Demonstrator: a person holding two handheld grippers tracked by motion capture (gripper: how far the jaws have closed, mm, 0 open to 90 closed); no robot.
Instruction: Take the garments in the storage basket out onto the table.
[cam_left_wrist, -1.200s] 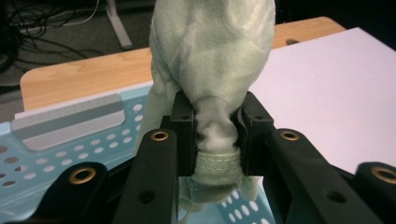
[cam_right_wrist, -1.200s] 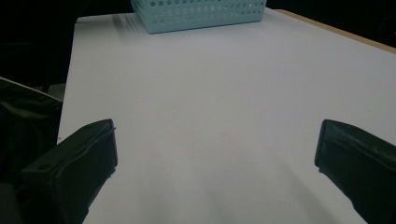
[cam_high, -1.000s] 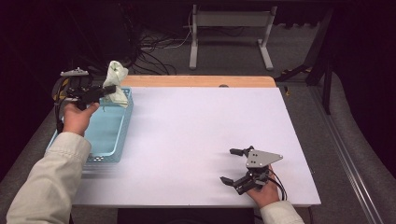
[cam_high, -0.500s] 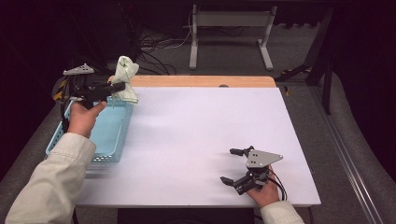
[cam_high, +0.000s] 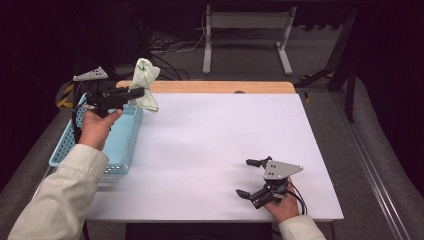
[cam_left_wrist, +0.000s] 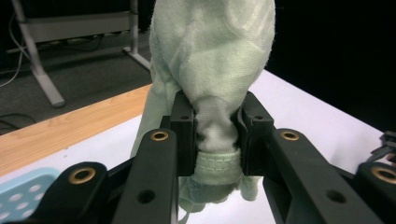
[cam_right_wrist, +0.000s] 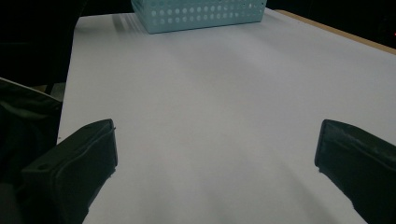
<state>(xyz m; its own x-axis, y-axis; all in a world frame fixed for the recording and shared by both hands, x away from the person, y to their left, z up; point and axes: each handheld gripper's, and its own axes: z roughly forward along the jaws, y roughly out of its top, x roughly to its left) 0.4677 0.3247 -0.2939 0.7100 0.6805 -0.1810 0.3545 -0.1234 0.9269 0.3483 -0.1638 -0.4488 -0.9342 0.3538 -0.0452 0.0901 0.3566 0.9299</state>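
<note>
Left claw (cam_high: 136, 93) was clamped on a pale green cloth (cam_high: 145, 82), held up in the air over the far right corner of the blue basket (cam_high: 116, 145). In the left gripper view the claw (cam_left_wrist: 215, 128) had both black jaws pressed into a bunched neck of the cloth (cam_left_wrist: 212, 60); most of the fabric ballooned above the jaws, a hemmed edge and a small fold hung below. Cloth was clear of the tabletop (cam_high: 215, 145), not touching the basket. Left hand (cam_high: 97, 127) and a light sleeve (cam_high: 60, 200) were over the basket's near half.

Basket was at the left edge of the white tabletop, perforated walls, nothing visible inside where it was not covered by the arm. Wooden strip (cam_high: 210, 87) ran along the tabletop's far side beyond the basket.

Right claw (cam_high: 251, 178) was well apart from the basket, near the tabletop's near right corner, jaws spread wide, holding nothing, low over the surface. In the right gripper view, the claw (cam_right_wrist: 215, 158) pointed toward the basket (cam_right_wrist: 198, 14), with bare white tabletop (cam_right_wrist: 210, 93) between the jaws. Right hand (cam_high: 282, 205) was at the tabletop's near edge.
</note>
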